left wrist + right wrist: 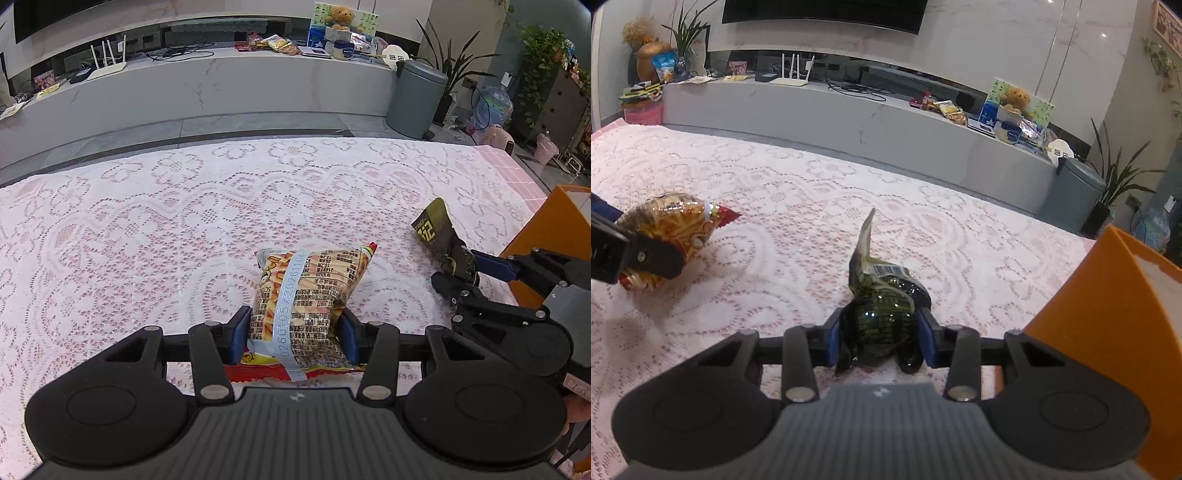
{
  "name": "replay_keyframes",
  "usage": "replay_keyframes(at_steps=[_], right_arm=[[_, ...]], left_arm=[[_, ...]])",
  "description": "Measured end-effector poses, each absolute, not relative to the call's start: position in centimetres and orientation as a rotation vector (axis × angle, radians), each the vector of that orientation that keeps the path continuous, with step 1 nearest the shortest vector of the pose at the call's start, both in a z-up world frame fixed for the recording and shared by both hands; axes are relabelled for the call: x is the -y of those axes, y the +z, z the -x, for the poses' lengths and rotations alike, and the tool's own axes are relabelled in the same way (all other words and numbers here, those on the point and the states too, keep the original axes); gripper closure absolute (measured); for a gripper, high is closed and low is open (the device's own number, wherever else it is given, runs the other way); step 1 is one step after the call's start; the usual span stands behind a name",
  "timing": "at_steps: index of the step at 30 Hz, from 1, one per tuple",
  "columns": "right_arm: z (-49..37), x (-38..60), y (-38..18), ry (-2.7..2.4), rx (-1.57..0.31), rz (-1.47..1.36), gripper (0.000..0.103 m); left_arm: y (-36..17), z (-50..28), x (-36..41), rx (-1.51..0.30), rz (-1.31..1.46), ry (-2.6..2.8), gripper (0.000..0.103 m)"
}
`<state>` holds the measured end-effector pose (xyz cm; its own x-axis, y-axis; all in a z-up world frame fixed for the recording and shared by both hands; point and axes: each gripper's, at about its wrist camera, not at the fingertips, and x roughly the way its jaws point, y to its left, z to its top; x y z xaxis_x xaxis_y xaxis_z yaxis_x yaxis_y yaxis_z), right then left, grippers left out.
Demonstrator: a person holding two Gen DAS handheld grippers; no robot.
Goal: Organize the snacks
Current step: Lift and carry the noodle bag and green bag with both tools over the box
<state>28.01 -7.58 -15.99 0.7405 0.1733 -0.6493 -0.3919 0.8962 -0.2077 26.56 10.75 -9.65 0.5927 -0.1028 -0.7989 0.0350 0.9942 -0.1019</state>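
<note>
- A living room with a long grey marble-look media shelf [207, 79] is running along the far wall, and a desk covered in a pink and white lace cloth [147, 221] is filling the foreground
- A white router with upright antennas [109, 61], a brown teddy bear [340, 16] and a few loose snack packets are sitting on that shelf; a grey round pedal bin [415, 98] is standing on the floor at its right end
- The left gripper [295, 332] is pinching a yellow and red crinkly plastic snack bag printed with fries [310, 295], its blue pads pressing in on both sides of the bag, which is lying back-side up with a pale blue date strip across it
- The right gripper [879, 338] is clamping a dark green and black glossy snack packet [882, 310] between its blue pads, the packet's flat sealed end sticking up and away from the gripper
- Both packets are sitting low over the lace cloth; whether they are touching it is hard to tell
- An orange plastic bin [1108, 295] is standing just to the right of the right gripper, at the desk's right edge
- The fries bag is lying well to the left of the dark packet
</note>
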Motion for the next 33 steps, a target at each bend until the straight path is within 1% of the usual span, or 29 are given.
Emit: replay_keyframes(at_steps=[7, 13, 25, 33], right_arm=[[-27.6, 7.6, -14.4, 0.331, -0.686, 0.294, 0.065], [-25.8, 7.5, -12.1, 0.376, -0.696, 0.233, 0.065], [-20.2, 9.0, -7.7, 0.434, -0.691, 0.174, 0.065], [-15.5, 12.1, -4.3, 0.412, -0.707, 0.114, 0.065]], left_arm=[[-9.2, -25.9, -9.9, -0.957, 0.081, -0.065, 0.048], [-6.8, -23.6, -9.0, -0.931, 0.089, -0.039, 0.048], [-2.5, -17.1, -7.1, -0.876, 0.087, -0.002, 0.048], [-0.4, -14.0, -5.5, -0.857, 0.080, -0.021, 0.048]])
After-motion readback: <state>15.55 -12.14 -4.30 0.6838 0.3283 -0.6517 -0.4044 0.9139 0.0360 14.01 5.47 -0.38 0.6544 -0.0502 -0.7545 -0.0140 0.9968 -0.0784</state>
